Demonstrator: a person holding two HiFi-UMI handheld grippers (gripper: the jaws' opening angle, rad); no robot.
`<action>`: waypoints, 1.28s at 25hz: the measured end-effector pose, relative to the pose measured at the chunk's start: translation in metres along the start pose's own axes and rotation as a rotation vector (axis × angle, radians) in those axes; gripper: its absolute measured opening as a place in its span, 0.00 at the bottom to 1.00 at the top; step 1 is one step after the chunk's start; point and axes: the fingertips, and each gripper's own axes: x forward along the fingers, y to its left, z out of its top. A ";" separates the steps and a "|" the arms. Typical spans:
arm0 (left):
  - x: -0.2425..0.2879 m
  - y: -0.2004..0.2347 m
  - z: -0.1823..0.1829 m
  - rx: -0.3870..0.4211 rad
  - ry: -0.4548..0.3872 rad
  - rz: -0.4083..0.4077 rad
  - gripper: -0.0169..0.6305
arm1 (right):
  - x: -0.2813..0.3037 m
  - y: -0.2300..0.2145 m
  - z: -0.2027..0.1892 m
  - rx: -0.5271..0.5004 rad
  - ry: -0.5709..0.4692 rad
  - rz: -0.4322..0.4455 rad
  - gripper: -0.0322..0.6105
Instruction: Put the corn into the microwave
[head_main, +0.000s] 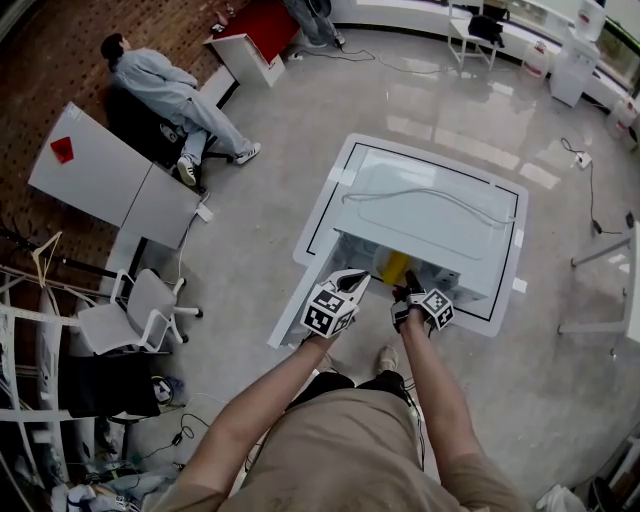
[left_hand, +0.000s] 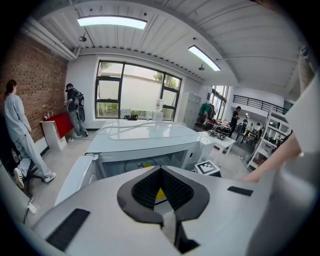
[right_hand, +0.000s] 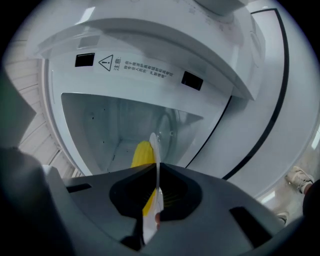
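the corn (right_hand: 141, 154) lies on the microwave (head_main: 430, 212) floor near its mouth, just past the right gripper (right_hand: 154, 144) — jaws pressed together, empty. the left gripper (left_hand: 161, 172) looks closed too. a clumsy nudge could roll it out, or the door (left_hand: 75, 177) could catch it.

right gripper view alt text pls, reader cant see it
The right gripper, jaws shut, points into the open microwave; yellow corn shows just past the jaws, against the white cavity. A warning label sits on the frame above the opening.
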 end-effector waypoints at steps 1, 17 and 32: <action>-0.001 0.000 0.000 0.000 0.000 -0.001 0.02 | 0.002 -0.001 0.001 0.002 -0.005 -0.004 0.07; -0.007 0.004 -0.004 -0.020 -0.003 -0.027 0.02 | 0.030 -0.015 0.008 0.037 -0.063 -0.093 0.07; -0.001 -0.007 -0.005 -0.028 0.002 -0.096 0.02 | 0.029 -0.003 0.003 -0.070 0.051 -0.035 0.31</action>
